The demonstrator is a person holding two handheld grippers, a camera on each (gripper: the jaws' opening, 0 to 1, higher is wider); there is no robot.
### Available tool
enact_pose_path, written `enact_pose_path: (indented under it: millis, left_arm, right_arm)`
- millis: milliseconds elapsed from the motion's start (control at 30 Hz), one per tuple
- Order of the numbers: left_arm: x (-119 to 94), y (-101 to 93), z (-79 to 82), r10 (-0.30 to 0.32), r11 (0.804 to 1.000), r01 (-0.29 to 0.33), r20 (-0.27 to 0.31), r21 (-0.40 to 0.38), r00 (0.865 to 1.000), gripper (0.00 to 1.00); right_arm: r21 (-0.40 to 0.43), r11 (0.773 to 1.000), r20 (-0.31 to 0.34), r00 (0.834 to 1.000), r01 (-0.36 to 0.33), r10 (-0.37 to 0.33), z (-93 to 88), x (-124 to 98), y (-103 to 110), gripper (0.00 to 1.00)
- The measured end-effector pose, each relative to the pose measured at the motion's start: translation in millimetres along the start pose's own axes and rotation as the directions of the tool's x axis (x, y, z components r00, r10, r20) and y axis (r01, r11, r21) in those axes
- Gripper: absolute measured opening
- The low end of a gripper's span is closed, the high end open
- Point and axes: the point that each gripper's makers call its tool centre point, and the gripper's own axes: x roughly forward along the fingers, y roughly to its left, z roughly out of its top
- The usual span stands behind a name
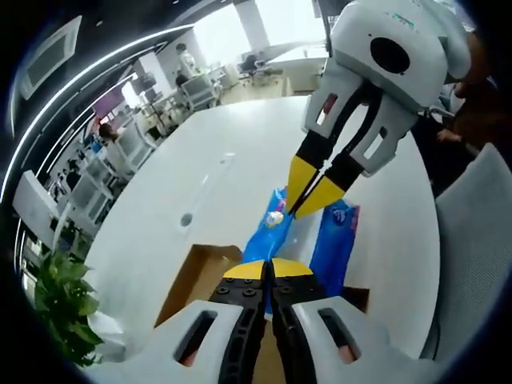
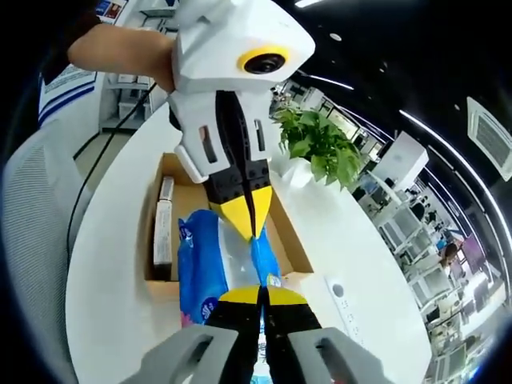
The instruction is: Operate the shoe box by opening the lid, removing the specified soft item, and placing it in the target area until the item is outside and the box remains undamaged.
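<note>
In the left gripper view, the left gripper rises from the bottom with its yellow-tipped jaws pressed together on the near edge of a blue soft pack. The pack stretches away from those tips over the white table, with the open shoe box showing brown beneath and to the left of it. At the pack's far end the right gripper comes down from above, its yellow tips closed on the plastic (they meet almost to a point).

In the right gripper view, the right gripper has its jaws shut on the pack's near end, and the blue soft pack runs forward, lying over the front wall of the shoe box. A flat grey item lies along the box's left inner wall. The left gripper pinches the pack's far part from above. Beyond the box stands a green potted plant, and further off are office desks and chairs.
</note>
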Motion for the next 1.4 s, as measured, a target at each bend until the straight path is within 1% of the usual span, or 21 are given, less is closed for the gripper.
enact_pose_path:
  millis: [167, 300, 400, 500, 733, 867, 967, 1233, 1400]
  left_arm:
    - [7.2, -3.9, 12.9, -0.016, 1.0, 0.016, 0.003, 0.007, 1.0, 0.0]
    - [15.1, -11.0, 27.0, -0.029, 0.999, 0.029, 0.001, 0.018, 1.0, 0.0]
    - [19.1, -14.2, 36.6, -0.037, 0.999, 0.037, 0.012, 0.024, 0.999, 0.0]
    - [23.3, -19.7, 47.7, -0.046, 0.999, 0.046, 0.027, 0.025, 0.999, 0.0]
    - [35.1, -34.6, 71.2, -0.063, 0.997, 0.062, 0.042, 0.036, 0.997, 0.0]
    - [37.2, -39.6, 79.5, -0.062, 0.997, 0.061, 0.044, 0.037, 0.997, 0.0]
    - [37.6, -41.0, 84.9, -0.063, 0.997, 0.061, 0.038, 0.039, 0.997, 0.0]
    - [46.7, -39.2, 92.7, -0.06, 0.998, 0.059, 0.03, 0.03, 0.998, 0.0]
    - [55.7, -41.5, 98.5, -0.068, 0.997, 0.067, 0.03, 0.039, 0.997, 0.0]
  right_arm:
    - [0.014, 1.0, -0.012, 1.0, 0.019, -0.019, -9.3, -10.9, -4.3, 0.0]
    - [0.027, 0.999, -0.031, 0.999, 0.044, -0.043, -20.0, -22.0, -8.9, 0.0]
    - [0.043, 0.997, -0.04, 0.997, 0.064, -0.063, -26.9, -31.1, -13.2, 0.0]
    - [0.043, 0.996, -0.045, 0.996, 0.077, -0.075, -34.4, -40.5, -18.1, 0.0]
    - [0.046, 0.994, -0.057, 0.993, 0.101, -0.099, -49.0, -59.1, -29.2, 0.0]
    - [0.044, 0.993, -0.06, 0.993, 0.106, -0.104, -53.9, -66.4, -31.6, 0.0]
    - [0.026, 0.995, -0.067, 0.993, 0.101, -0.099, -57.0, -69.8, -33.7, 0.0]
    - [-0.004, 0.996, -0.072, 0.993, 0.094, -0.094, -63.7, -73.9, -45.4, 0.0]
    - [-0.018, 0.996, -0.083, 0.993, 0.088, -0.09, -72.7, -76.3, -51.5, 0.0]
